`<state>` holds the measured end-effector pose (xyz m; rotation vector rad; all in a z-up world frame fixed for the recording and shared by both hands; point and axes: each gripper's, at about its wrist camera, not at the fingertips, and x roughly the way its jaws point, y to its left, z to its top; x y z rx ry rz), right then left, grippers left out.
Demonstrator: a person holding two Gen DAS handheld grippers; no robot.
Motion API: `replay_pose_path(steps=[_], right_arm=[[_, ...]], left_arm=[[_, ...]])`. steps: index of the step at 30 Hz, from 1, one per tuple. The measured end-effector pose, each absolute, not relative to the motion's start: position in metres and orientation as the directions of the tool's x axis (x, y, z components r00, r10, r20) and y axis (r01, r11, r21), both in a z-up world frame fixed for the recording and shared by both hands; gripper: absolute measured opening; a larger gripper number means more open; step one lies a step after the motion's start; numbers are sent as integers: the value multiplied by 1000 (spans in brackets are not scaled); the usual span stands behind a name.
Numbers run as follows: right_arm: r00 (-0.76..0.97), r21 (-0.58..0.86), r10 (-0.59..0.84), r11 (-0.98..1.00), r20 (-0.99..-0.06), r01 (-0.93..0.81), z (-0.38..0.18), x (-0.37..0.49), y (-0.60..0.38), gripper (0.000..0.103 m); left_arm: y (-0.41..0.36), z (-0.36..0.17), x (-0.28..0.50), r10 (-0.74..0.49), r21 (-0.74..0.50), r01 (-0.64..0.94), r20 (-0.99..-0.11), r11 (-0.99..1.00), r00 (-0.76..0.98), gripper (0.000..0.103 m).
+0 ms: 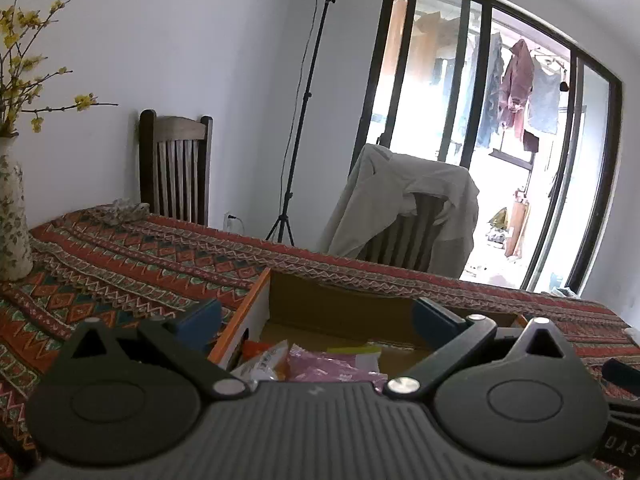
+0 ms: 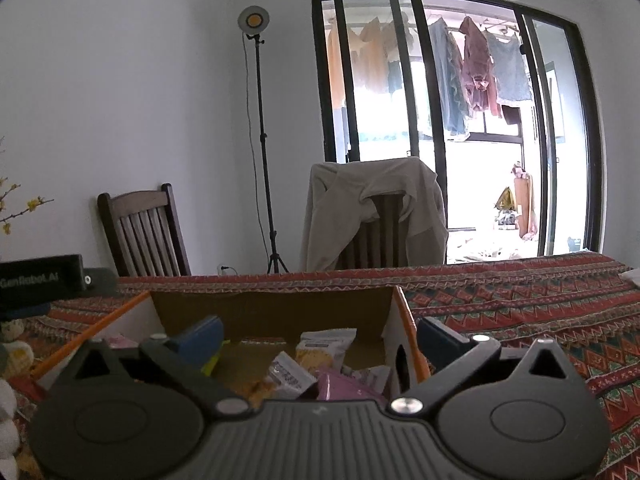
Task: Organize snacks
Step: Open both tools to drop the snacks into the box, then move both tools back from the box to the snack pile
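Note:
An open cardboard box point(image 1: 344, 308) with orange-edged white sides sits on the patterned tablecloth; it also shows in the right wrist view point(image 2: 272, 312). Inside lie several snack packets: a pink one point(image 1: 332, 366), a white and orange one point(image 1: 264, 360), a yellow-and-white bag point(image 2: 324, 346) and a pink packet point(image 2: 348, 388). My left gripper point(image 1: 316, 320) is open and empty, over the box's left part. My right gripper point(image 2: 320, 336) is open and empty, over the box's right part.
A floral vase point(image 1: 12, 216) with yellow blossoms stands at the left on the table point(image 1: 120, 256). Two wooden chairs point(image 2: 144, 232), one draped with a beige jacket point(image 2: 376, 216), stand behind it. A lamp tripod point(image 2: 264, 152) and glass doors are beyond. The left gripper's body point(image 2: 40, 280) is at left.

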<state>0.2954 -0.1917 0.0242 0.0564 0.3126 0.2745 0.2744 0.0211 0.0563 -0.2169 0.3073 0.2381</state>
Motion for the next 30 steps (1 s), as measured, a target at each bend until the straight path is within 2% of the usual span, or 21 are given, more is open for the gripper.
replay_pose_path(steps=[17, 30], right_arm=[[920, 89, 257, 966, -297, -242, 43, 289, -195, 103], [915, 80, 269, 963, -301, -256, 59, 247, -197, 103]], left_arm=[[20, 78, 259, 198, -193, -264, -305, 945, 932, 103], [28, 85, 207, 209, -188, -275, -309, 943, 928, 103]])
